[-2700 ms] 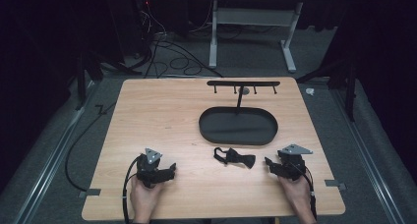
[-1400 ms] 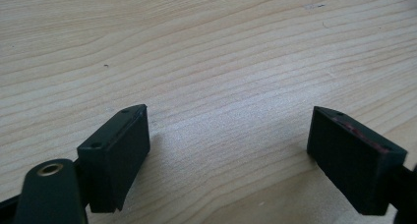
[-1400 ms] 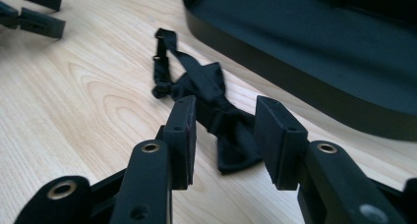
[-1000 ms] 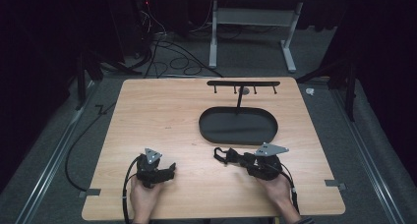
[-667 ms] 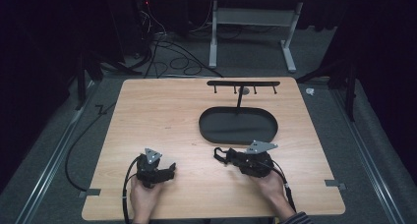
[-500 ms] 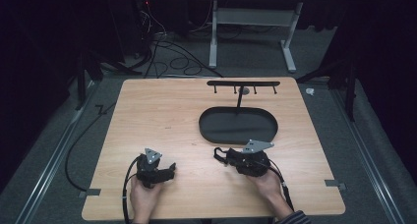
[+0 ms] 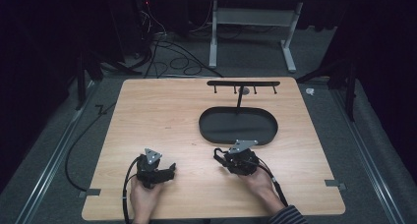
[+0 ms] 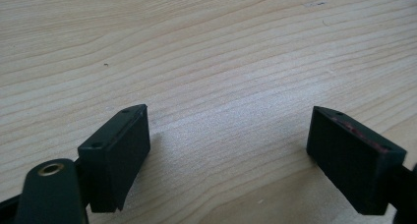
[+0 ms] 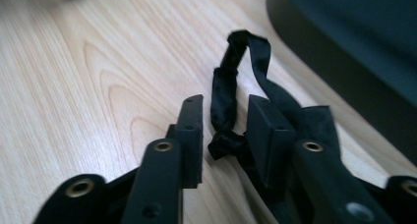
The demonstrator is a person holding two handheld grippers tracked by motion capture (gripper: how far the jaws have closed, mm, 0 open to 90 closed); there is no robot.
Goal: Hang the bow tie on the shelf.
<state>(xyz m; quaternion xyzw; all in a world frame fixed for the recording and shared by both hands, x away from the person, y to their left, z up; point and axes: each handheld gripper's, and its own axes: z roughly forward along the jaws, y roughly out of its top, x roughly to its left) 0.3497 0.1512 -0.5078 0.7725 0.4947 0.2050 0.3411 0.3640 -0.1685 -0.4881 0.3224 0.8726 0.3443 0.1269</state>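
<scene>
Right gripper (image 7: 222, 156) moved left onto black strap (image 9: 231, 94), beside tray (image 7: 206, 130) | fingers closing around strap | left gripper (image 8: 231, 155) fingers apart

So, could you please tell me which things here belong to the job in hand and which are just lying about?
In the job:
- black strap, between the right tongs, whose jaws have just been closing around it
- possibly the black oval tray with its hook rack

Lying about:
- left tongs, open over bare table
- floor cables
</scene>
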